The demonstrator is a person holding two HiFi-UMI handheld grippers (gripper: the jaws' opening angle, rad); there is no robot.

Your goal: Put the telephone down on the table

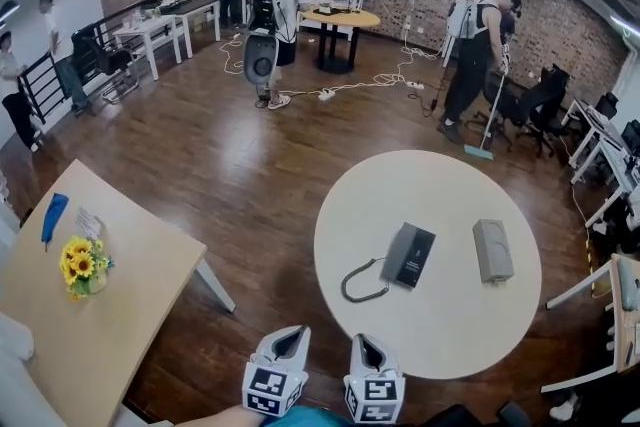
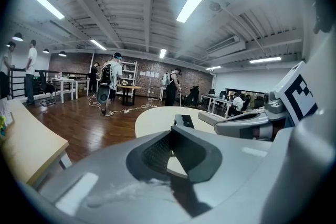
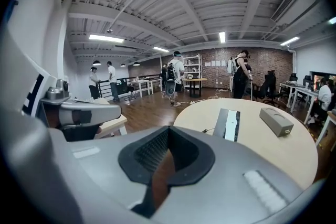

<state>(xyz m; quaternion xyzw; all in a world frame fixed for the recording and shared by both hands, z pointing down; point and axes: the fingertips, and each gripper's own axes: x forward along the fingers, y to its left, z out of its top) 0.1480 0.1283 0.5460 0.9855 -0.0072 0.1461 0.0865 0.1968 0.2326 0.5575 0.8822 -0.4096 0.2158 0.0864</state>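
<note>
**A:** Where's the telephone [image 1: 410, 255] lying from your tongs?

**B:** Ahead and a bit right, flat on the round table [image 1: 440, 345], with its long axis running away from you. Your right gripper [image 1: 366, 347] is nearer than your left gripper [image 1: 290, 337] — both closed, empty.

1. The round pale bench [image 1: 440, 335] stands on the dark wood floor [image 1: 230, 175].
2. A dark grey telephone [image 1: 410, 255] lies near the round bench's middle, a little toward its left edge. Its cord [image 1: 358, 287] loops out toward that edge.
3. A light grey block [image 1: 492, 250] lies apart from the telephone, toward the right edge.
4. A wooden bench [image 1: 130, 305] to the left carries sunflowers [image 1: 80, 265], a blue object [image 1: 53, 215] and a paper slip [image 1: 88, 223].
</note>
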